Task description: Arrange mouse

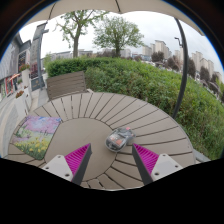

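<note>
The hand-held two-finger gripper with magenta pads (112,160) hovered level, its fingers (77,160) spread wide apart, holding nothing.

Your open fingers (111,160) have bare slatted worktop (95,115) ahead; only the mouse (120,139) sits just between and beyond them.

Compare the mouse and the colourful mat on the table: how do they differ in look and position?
The mouse is small, grey and rounded; the mat is larger, flat and multicoloured. The mouse lies just ahead of the open gripper, between its fingers' lines; the mat lies off to the left. Both rest on the slatted round table.
</note>
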### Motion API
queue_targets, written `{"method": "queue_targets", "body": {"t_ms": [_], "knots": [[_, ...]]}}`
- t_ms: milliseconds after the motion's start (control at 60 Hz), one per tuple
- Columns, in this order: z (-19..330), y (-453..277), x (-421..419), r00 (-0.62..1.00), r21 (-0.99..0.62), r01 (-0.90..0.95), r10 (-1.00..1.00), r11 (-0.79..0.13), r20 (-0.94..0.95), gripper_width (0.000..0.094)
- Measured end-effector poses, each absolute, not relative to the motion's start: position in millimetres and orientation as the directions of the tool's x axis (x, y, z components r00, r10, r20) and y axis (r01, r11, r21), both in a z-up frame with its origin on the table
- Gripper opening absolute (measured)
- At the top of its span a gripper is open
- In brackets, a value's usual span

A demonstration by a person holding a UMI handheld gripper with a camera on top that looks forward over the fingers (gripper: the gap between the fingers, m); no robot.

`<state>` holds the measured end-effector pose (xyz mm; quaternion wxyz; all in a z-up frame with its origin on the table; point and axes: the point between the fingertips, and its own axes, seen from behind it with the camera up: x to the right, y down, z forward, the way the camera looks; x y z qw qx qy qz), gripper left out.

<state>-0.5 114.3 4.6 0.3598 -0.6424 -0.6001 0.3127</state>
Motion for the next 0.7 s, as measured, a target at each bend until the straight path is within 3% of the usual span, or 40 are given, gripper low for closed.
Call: {"method": "queue_targets", "body": {"t_ms": [333,583,700], "knots": [[-13.1,124.1,-65.8,0.125,-0.823,0.563,0.992,-0.073,-0.003,0.0850],[-19.2,118.7,-96.8,0.109,-0.817,0.573,0.994,-0.062,0.001,0.0847],[-19.8,122.3,-102.6,0.127,-0.813,0.578,0.992,-0.064,0.012,0.0784]]}}
